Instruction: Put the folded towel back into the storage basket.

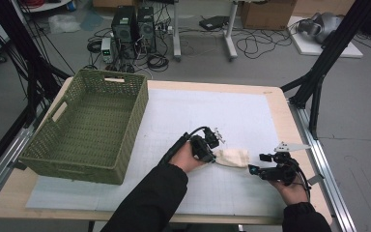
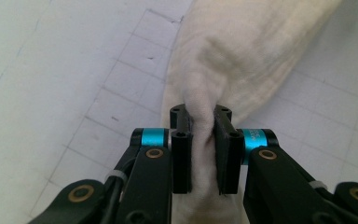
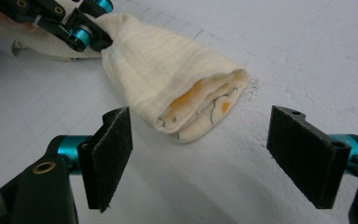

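Cloth (image 1: 232, 157) bunched in left claw (image 2: 200, 122), pinched at one end only; right claw (image 3: 200, 154) gaping, empty. Risk: folds unroll on lift, cloth drags tabletop (image 1: 198, 116), misses basket (image 1: 89, 125).

The right gripper (image 3: 200, 158) is holding its fingers (image 3: 109, 156) wide apart, nothing between them. Just beyond, a folded cream cloth (image 3: 177, 79) is lying on the white desk (image 3: 284, 56). At far left, the left gripper (image 3: 93, 35) is pinching the cloth's end.
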A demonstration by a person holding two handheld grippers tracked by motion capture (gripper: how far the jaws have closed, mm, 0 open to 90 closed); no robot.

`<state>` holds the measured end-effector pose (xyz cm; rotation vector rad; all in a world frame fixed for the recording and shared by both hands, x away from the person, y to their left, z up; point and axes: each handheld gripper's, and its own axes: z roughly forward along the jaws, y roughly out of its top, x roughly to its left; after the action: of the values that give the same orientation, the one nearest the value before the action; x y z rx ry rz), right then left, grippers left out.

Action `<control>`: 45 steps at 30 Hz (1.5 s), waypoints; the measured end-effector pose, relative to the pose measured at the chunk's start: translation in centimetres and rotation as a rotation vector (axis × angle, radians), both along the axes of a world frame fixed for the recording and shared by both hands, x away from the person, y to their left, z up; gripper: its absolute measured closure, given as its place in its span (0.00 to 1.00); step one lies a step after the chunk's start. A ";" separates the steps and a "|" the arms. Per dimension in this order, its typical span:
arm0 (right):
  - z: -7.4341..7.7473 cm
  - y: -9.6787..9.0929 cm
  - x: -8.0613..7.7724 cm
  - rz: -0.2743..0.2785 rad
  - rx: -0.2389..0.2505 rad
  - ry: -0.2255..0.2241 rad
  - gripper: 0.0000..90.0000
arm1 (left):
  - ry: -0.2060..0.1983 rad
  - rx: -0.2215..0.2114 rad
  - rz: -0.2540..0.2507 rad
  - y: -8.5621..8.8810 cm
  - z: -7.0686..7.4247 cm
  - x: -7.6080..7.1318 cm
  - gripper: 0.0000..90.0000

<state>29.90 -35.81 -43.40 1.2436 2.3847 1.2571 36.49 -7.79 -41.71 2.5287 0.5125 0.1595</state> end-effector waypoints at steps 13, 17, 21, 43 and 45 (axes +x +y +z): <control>0.1 0.8 -0.3 0.033 -0.015 -0.026 0.20 | 0.007 -0.038 0.139 3.3 0.9 -0.1 0.88; 0.1 1.2 -0.4 0.049 -0.025 -0.030 0.18 | -0.004 -0.068 0.187 4.5 1.6 0.1 0.88; 0.0 1.5 -0.5 0.057 -0.027 -0.033 0.17 | -0.007 -0.082 0.225 5.5 2.1 0.2 0.88; 0.1 1.7 -0.8 0.077 -0.020 -0.047 0.16 | 0.018 -0.178 0.346 8.7 3.2 0.9 0.88; 0.1 1.7 -0.8 0.078 -0.020 -0.045 0.16 | 0.001 -0.179 0.352 8.8 3.4 0.8 0.88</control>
<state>29.14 -34.14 -43.27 1.1152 2.4291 1.2660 37.30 1.06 -38.29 2.2475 0.9279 0.2307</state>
